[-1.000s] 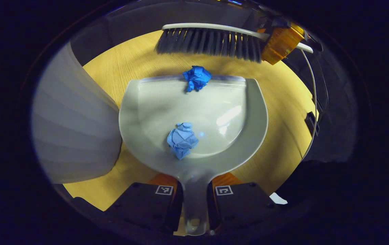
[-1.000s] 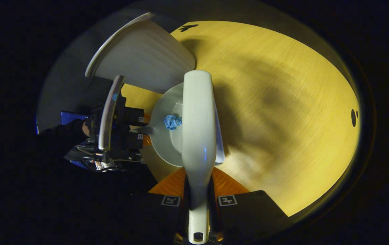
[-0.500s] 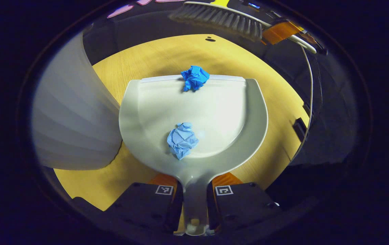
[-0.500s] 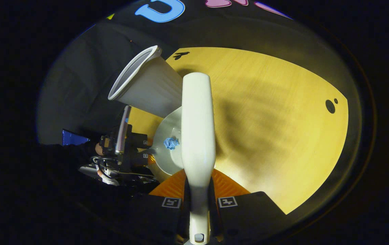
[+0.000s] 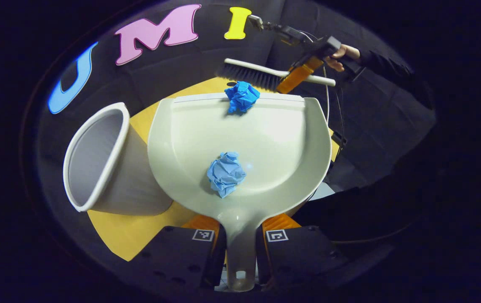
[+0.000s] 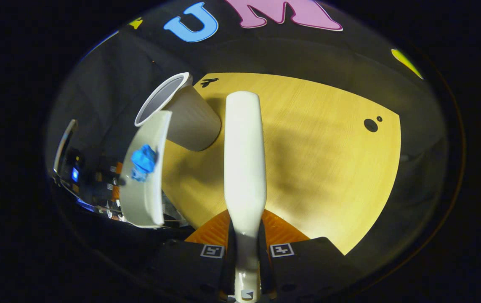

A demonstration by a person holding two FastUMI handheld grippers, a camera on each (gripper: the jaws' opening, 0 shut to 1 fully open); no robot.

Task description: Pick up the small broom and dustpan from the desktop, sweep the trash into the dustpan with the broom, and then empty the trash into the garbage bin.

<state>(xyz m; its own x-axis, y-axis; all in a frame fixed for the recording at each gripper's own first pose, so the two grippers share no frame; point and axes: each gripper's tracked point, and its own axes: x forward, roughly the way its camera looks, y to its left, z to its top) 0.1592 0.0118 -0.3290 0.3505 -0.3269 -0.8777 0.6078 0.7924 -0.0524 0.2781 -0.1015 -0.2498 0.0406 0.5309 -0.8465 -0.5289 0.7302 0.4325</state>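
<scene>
left gripper view: left gripper (image 5: 240, 246) clamps the pale plastic dustpan (image 5: 274, 139) holding two crumpled blue paper balls (image 5: 225, 173); right gripper (image 6: 246, 252) grips the white broom (image 6: 243, 160).

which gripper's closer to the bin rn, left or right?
Left. The left gripper, clamped on the dustpan handle, has the garbage bin right beside the pan. The right gripper holds the broom farther off.

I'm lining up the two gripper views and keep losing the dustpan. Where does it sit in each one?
Left gripper view: the dustpan fills the centre, handle clamped in the left gripper, two blue paper wads inside.
Right gripper view: the dustpan is at left, seen edge-on, lifted off the table.
Shared landmark: the white garbage bin beside it.
</scene>
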